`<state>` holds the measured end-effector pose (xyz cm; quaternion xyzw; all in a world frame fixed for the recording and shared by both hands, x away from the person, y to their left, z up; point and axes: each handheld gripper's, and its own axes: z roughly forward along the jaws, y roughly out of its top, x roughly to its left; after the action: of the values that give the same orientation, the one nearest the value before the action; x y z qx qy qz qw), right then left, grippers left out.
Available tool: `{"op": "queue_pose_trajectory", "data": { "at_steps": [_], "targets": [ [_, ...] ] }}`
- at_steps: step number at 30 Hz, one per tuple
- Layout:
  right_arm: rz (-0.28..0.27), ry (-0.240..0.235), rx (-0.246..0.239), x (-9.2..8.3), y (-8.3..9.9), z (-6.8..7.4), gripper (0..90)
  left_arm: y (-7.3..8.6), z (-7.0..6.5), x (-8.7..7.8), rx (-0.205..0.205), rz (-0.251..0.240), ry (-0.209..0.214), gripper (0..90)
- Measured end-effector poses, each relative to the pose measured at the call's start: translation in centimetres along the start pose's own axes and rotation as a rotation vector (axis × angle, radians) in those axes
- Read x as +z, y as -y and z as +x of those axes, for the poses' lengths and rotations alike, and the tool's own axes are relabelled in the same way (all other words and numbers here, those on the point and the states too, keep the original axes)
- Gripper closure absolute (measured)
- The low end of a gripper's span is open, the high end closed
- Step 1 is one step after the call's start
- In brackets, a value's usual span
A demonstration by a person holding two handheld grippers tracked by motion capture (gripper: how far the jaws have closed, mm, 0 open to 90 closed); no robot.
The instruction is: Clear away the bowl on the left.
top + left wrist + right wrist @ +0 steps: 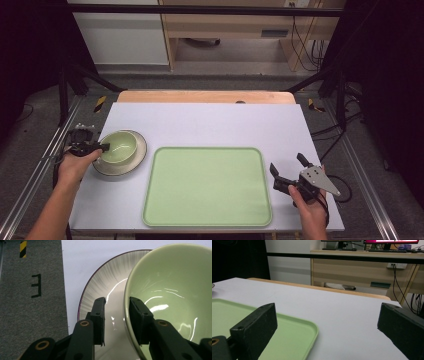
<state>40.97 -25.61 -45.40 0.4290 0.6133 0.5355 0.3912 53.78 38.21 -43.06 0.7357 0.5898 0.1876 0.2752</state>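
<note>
A pale green bowl stands on a ribbed white plate at the table's left. My left gripper straddles the bowl's near rim. One jaw is inside the bowl and the other is outside over the plate, with a gap still showing between the outer jaw and the wall. An empty light green tray lies in the middle. To the tray's right, my right gripper is held open with nothing between its jaws.
A white mat covers the table, with a wooden strip along the far edge. Metal rails run down both sides. Behind the table are a wooden desk, hanging cables and black frame posts.
</note>
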Motion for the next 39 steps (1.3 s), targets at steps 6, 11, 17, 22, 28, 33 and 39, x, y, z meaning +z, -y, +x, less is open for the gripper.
{"op": "queue_pose_trajectory", "data": {
  "at_steps": [6,11,17,22,28,33,39],
  "targets": [
    [0.001,-0.002,0.008,-0.02,0.01,0.00,2.9,-0.08,-0.13,0.15,0.008,0.008,0.002,70.3],
    [-0.002,-0.003,0.003,0.01,0.01,0.00,2.9,-0.13,-0.17,0.22,0.002,0.011,0.006,71.6],
    [-0.001,-0.005,0.007,0.00,0.01,0.04,2.9,-0.17,-0.24,0.33,0.001,0.019,0.013,75.0],
    [0.000,-0.006,0.005,0.01,0.02,0.03,2.9,-0.20,-0.39,0.49,0.003,0.028,0.020,77.9],
    [0.000,-0.006,0.005,0.01,0.02,0.03,2.9,-0.24,-0.49,0.54,0.000,0.032,0.020,80.2],
    [0.001,-0.007,0.005,0.01,0.03,0.00,2.9,-0.15,-0.35,0.51,-0.014,0.025,0.033,81.2],
    [0.004,-0.004,0.007,0.01,0.02,0.01,2.9,-0.07,-0.19,0.46,-0.023,0.026,0.044,82.1]
  ]
}}
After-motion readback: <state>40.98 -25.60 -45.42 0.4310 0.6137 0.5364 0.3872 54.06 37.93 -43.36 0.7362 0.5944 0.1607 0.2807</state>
